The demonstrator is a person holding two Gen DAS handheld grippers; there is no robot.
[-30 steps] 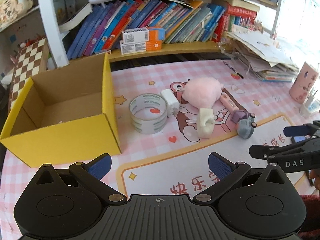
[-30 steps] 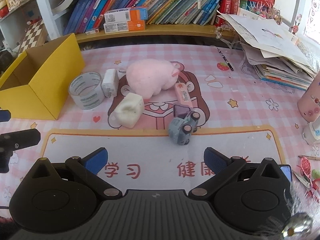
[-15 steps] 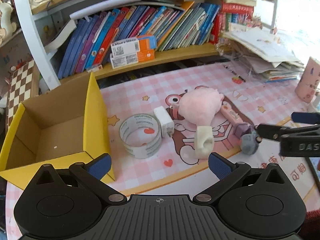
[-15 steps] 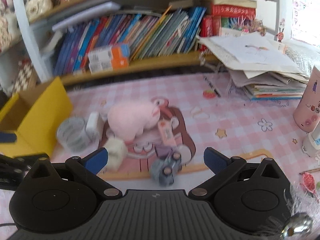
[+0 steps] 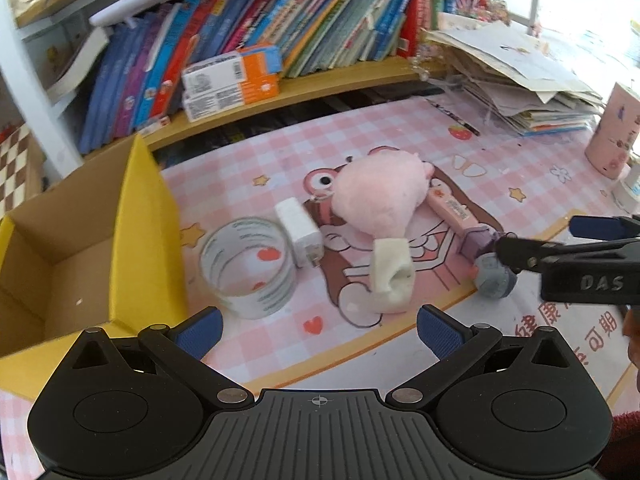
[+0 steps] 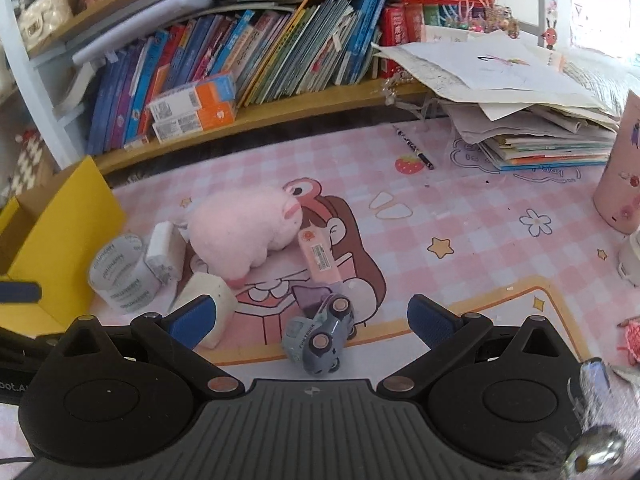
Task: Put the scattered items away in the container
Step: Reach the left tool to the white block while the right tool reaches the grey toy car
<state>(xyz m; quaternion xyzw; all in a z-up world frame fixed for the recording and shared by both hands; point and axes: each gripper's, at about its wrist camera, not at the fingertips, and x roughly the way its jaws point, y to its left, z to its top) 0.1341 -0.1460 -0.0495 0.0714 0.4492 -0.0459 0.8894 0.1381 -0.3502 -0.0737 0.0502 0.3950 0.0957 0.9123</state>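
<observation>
An open yellow cardboard box (image 5: 132, 216) stands at the left, also in the right wrist view (image 6: 68, 232). Scattered on the pink mat lie a clear tape roll (image 5: 248, 268), a white charger (image 5: 300, 232), a pink plush (image 5: 380, 196), a white foam block (image 5: 392, 276), a pink highlighter (image 5: 452, 208) and a grey toy car (image 6: 320, 336). My left gripper (image 5: 318, 330) is open, just short of the tape roll and foam block. My right gripper (image 6: 312, 320) is open with the toy car between its fingers, low over the mat.
A wooden shelf with books and orange-white boxes (image 5: 232, 80) runs along the back. A pile of papers and books (image 6: 540, 120) sits at the back right, a pink cup (image 6: 620, 184) at the right. A pencil (image 6: 412, 148) lies on the mat.
Both grippers have moved forward and down toward the items. The right gripper has closed in so the toy car sits between its open fingers. Nothing has been picked up.
</observation>
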